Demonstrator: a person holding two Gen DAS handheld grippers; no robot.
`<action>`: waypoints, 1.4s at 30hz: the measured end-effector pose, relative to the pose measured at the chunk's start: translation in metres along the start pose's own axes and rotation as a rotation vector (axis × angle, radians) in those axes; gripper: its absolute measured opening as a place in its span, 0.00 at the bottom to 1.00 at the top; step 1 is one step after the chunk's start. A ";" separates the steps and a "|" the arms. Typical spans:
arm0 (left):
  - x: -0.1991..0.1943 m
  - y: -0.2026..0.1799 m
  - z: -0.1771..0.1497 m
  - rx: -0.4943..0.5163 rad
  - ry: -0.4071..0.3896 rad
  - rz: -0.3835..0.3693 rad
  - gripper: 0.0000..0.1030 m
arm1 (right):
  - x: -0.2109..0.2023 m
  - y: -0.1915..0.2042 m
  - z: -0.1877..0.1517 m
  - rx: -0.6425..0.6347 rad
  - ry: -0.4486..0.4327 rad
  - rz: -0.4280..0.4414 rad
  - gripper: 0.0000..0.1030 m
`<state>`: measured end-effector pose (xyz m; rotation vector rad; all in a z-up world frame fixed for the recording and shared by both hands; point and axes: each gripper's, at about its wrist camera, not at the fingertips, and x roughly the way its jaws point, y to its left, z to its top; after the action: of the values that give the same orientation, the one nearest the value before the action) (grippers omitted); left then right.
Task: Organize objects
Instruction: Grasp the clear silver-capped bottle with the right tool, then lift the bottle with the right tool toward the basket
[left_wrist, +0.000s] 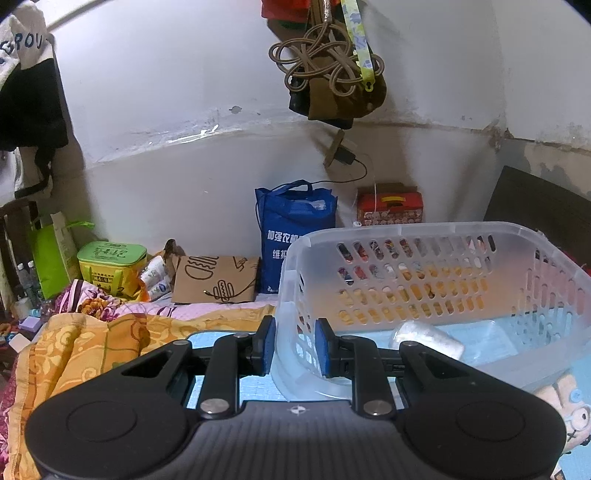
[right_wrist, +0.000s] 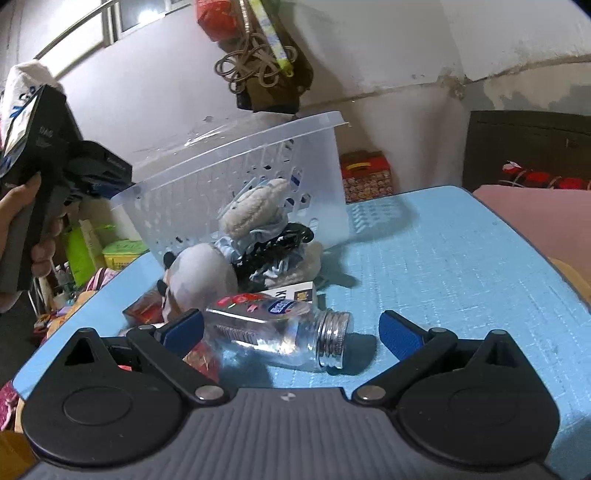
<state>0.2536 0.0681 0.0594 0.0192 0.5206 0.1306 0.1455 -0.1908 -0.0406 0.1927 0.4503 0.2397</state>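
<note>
- The right gripper (right_wrist: 291, 328) has its jaws wide apart around a clear glass jar (right_wrist: 280, 332) that lies on its side on the blue mat (right_wrist: 461, 266); the pads do not touch it.
- Just behind the jar is a pile with a plush toy (right_wrist: 207, 273).
- The left gripper (left_wrist: 294, 347) is clamped on the near rim of the clear plastic basket (left_wrist: 424, 280), which is tilted.
- Inside the basket lies a small white roll (left_wrist: 428, 338).
</note>
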 end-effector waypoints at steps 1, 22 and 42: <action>0.000 0.000 0.001 -0.003 0.001 0.002 0.25 | 0.001 0.001 0.001 0.003 0.003 -0.004 1.00; -0.002 0.000 -0.004 0.023 -0.016 0.007 0.26 | -0.009 0.008 0.007 -0.187 -0.037 -0.110 0.86; 0.000 0.002 -0.005 0.019 -0.013 -0.013 0.26 | -0.017 -0.004 0.027 -0.187 -0.113 -0.176 0.86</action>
<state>0.2508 0.0699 0.0552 0.0357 0.5087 0.1130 0.1440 -0.2023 -0.0104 -0.0171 0.3280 0.0964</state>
